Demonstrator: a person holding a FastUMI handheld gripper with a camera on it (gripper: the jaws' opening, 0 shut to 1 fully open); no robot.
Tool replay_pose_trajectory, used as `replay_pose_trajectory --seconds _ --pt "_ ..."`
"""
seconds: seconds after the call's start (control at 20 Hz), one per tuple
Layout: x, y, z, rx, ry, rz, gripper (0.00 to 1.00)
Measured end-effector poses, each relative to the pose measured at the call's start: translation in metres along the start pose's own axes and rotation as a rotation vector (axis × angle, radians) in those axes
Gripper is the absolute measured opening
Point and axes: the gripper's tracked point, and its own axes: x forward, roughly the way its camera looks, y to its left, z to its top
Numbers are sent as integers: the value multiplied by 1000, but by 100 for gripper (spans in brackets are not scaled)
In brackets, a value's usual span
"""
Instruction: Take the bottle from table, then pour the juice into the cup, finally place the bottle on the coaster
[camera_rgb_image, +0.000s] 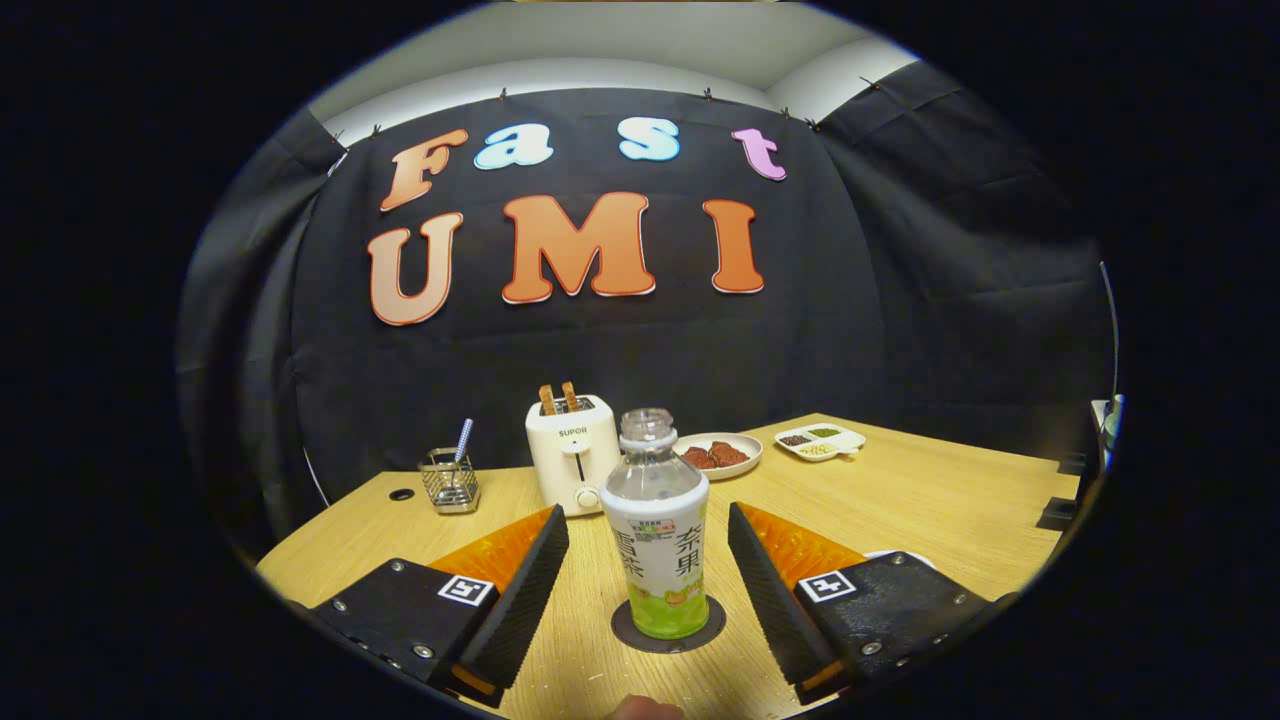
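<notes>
Gripper view gives me the bottle (655, 530) standing upright on the round dark coaster (625, 632), cap off, its label facing me. My gripper (648, 545) has its fingers spread wide apart, one on each side of the bottle, and I see a clear gap between each finger and the bottle, so neither is touching it. The bottle sits between the fingers, on the wooden table (950, 500). Beyond it I see a cream toaster (572, 452) with two slices of toast sticking up from its slots, just behind the bottle and a little to its left. Further left stands a small wire mesh holder (449, 482) with a striped straw or stick in it. To the right of the toaster lies a round plate (722, 456) with brown pieces of food, and past that a shallow divided dish (820, 441) holding small portions of grains or seeds.
</notes>
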Motion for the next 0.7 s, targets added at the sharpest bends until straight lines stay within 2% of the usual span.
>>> replay_pose_trajectory --seconds 0.25,0.45,0.7 --pt "-38 14 47 -47 -27 36 95" --pt "-68 35 94 -41 -88 102 95" --pt "-107 60 138 -94 -152 154 96"
